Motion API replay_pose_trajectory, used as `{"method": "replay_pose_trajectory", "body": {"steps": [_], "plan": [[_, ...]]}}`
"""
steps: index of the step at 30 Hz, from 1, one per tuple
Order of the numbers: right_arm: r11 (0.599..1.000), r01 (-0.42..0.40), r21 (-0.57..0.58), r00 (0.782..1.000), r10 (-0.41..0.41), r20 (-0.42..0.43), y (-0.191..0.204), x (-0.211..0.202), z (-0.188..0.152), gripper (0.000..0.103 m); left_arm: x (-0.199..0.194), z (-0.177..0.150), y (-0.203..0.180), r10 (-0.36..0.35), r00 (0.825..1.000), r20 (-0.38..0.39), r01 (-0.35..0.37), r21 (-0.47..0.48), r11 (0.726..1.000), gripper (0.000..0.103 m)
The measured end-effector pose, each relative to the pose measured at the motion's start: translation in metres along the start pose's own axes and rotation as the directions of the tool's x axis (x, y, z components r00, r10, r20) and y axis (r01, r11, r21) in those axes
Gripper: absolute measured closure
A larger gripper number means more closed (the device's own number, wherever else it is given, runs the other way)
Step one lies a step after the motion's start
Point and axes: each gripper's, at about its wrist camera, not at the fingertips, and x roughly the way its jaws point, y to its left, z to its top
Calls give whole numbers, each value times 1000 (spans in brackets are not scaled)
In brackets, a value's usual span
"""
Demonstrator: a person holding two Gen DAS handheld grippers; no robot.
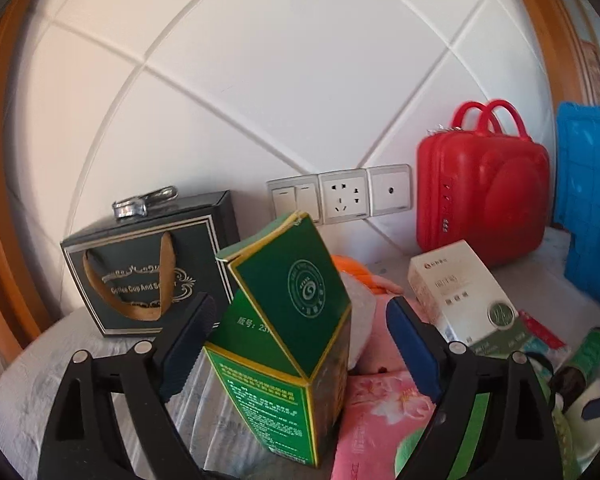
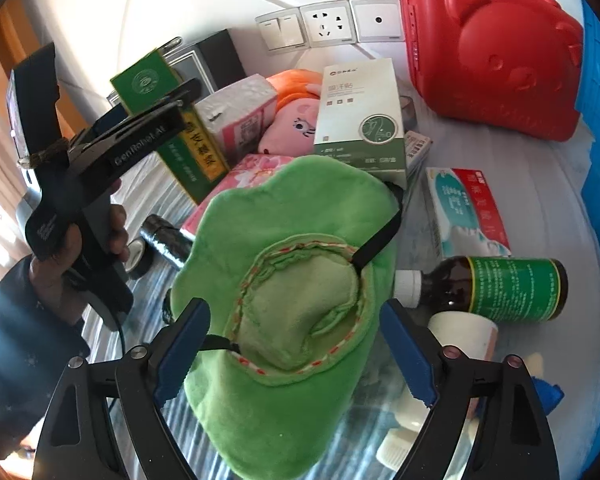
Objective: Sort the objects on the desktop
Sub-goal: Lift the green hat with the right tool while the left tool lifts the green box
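**A:** Green carton (image 1: 288, 344) is sitting right between the pads of the left hand-held gripper (image 1: 300, 344), tilted, top flap creased. Pads aren't pressing on it, there's a gap on both sides, so that one's let go. The carton stands on the bench (image 1: 40, 380), in front of the dark gift box (image 1: 148, 264) with the ribbon handle.

**B:** And the other side?

**A:** Right hand-held gripper (image 2: 296, 360) is spread wide too, with the green plush hat (image 2: 292, 288) lying between its blue fingers (image 2: 180, 352). It looks just as loose, nothing clamped. Hat's draped over a pink floral pack (image 2: 248, 170).

**B:** What's around it?

**A:** White-and-green box (image 2: 360, 120) just behind the hat, leaning by a pink plush toy (image 2: 288, 120). Brown bottle (image 2: 496, 284) with a green label on its side to the right, red-and-white medicine box (image 2: 464, 208) near it. Red bear-face case (image 2: 496, 52) at the back by the wall sockets (image 2: 328, 24), blue crate (image 1: 592, 200) beside that.

**B:** See the person at all?

**A:** Just a hand (image 2: 68, 256) and dark sleeve gripping the left tool's handle.
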Motion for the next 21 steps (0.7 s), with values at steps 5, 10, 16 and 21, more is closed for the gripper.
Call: {"method": "replay_pose_trajectory", "body": {"steps": [5, 10, 16, 21], "plan": [[1000, -8, 4, 1000, 8, 5, -2, -8, -3, 15, -10, -12, 13, 24, 1000, -14, -23, 51, 998, 14], [1000, -13, 26, 1000, 13, -2, -7, -8, -3, 15, -12, -14, 32, 16, 999, -31, -15, 32, 999, 11], [1000, -25, 1, 1000, 25, 5, 1, -11, -2, 13, -23, -15, 47, 18, 1000, 5, -18, -21, 1000, 11], [999, -32, -1, 999, 32, -5, 3, -8, -2, 13, -10, -24, 40, -19, 999, -44, 19, 8, 1000, 11]]}}
